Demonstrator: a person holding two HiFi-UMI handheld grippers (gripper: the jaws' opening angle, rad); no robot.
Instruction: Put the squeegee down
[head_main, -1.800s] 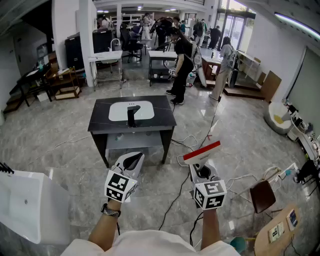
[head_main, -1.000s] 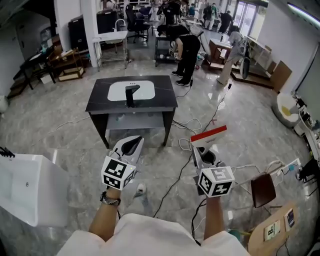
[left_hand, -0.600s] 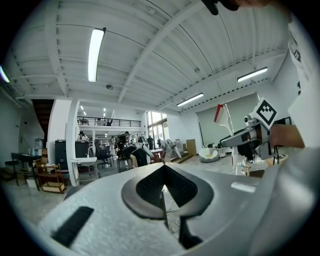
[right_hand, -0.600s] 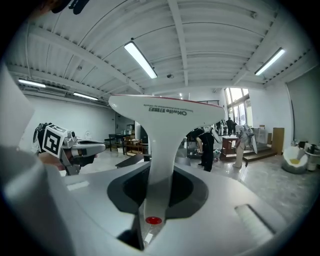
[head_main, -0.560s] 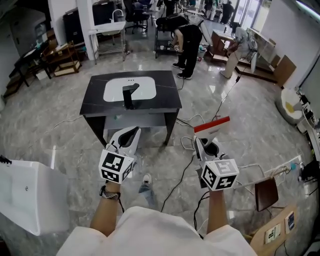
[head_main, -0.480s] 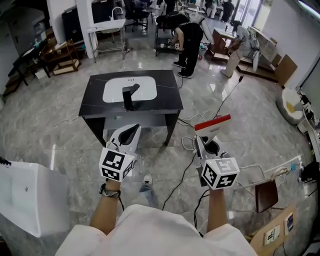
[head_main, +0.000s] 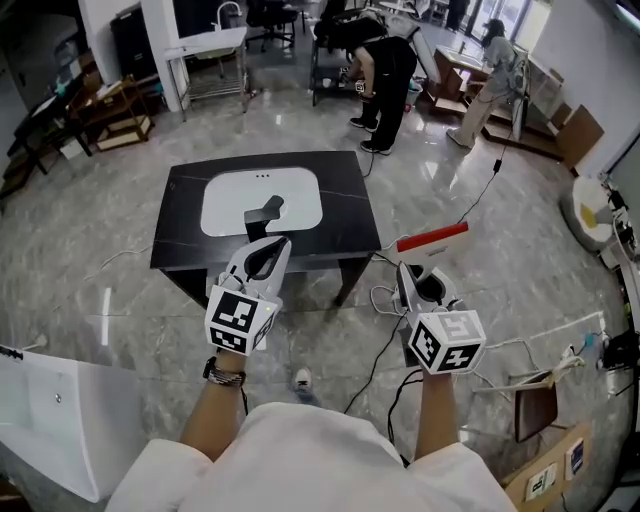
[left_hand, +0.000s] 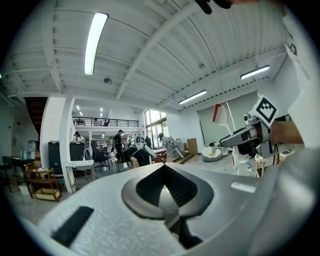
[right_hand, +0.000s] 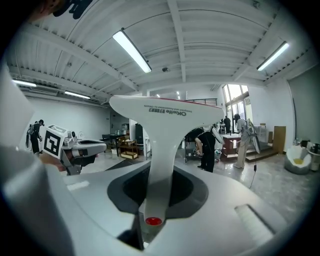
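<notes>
- Red rubber blade on top, white plastic body below: the squeegee (head_main: 432, 240) stands upright in the right tool (head_main: 418, 288), blade crosswise, handle running down btw the pads.
- Right gripper view: the right tool (right_hand: 154, 200) pinches the squeegee (right_hand: 164, 135) handle low down, nr its red end cap. The wide white head spreads above the jaws.
- Squeegee is up in the air over the grey marble floor (head_main: 100, 270). In head view it sits just right of the table (head_main: 180, 245), nr the table's near right corner, not touching it.
- The left tool (head_main: 266, 256) carries nothing. Left gripper view shows the left tool (left_hand: 167, 192) w/ dark pads pressed together, nothing btw them.
- Head view: left tool's tip overlaps the table's near edge. Can't tell if it's over the top or in front of it.
- Table has a black top, a white inset basin (head_main: 232, 203) and a black faucet (head_main: 266, 213) at the basin's near rim.
- Black cables (head_main: 372, 362) trail over the floor below and btw the two tools. A white tub (head_main: 55, 420) sits at lower left.
- A person in black (head_main: 388, 62) bends over beyond the table, well apart from it.
- Marker cubes on both tools face the head cam. Both forearms reach fwd from a white top.
</notes>
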